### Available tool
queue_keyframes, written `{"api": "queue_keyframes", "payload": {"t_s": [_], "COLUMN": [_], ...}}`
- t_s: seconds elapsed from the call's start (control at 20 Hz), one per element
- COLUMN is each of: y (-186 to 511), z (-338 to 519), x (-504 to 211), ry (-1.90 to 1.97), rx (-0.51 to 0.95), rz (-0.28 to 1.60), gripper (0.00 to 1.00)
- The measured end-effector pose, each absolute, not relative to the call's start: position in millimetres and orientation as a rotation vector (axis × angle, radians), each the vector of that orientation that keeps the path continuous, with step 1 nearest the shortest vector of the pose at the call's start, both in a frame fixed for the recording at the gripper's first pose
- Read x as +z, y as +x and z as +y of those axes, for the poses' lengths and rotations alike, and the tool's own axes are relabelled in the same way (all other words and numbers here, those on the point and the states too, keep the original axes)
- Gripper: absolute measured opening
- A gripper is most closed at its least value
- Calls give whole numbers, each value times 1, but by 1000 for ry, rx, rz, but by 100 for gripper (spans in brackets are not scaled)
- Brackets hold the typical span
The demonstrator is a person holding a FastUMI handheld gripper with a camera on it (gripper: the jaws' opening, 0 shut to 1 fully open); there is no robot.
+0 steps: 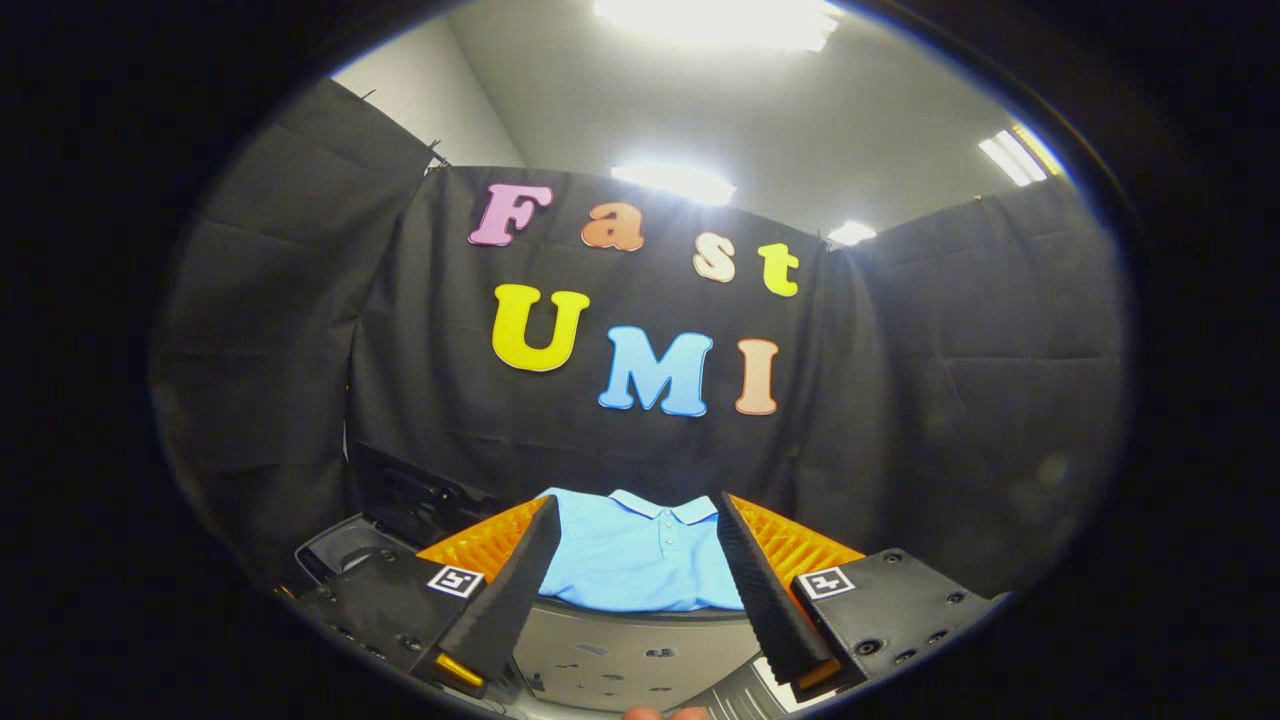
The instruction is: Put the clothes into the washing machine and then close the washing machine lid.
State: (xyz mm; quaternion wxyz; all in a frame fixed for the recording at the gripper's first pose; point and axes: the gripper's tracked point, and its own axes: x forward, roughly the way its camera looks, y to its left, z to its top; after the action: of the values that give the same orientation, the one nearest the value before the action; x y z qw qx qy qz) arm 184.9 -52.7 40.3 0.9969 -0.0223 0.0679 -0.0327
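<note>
A light blue polo shirt (635, 555) lies flat just beyond my fingers, collar away from me, seen in the gap between them. My gripper (637, 512) is open, its two fingers spread wide on either side of the shirt with nothing between them. To the left of the left finger is a dark machine part (405, 495), likely the washing machine's raised lid, with a dark rim (335, 550) below it. The machine's opening is hidden.
A grey curved surface (630, 650) lies under the fingers, nearer than the shirt. Black cloth walls close the booth behind and on both sides. A fingertip of the person's hand (660, 713) shows below the gripper.
</note>
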Motion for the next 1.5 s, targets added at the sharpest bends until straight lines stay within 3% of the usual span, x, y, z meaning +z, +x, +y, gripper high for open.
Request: {"api": "queue_keyframes", "payload": {"t_s": [0.9, 1.5], "y": [343, 359], "z": [-109, -105], "x": [-96, -156], "ry": [-11, 101], "rx": [-21, 22], "rz": [565, 740], "gripper": [98, 97]}}
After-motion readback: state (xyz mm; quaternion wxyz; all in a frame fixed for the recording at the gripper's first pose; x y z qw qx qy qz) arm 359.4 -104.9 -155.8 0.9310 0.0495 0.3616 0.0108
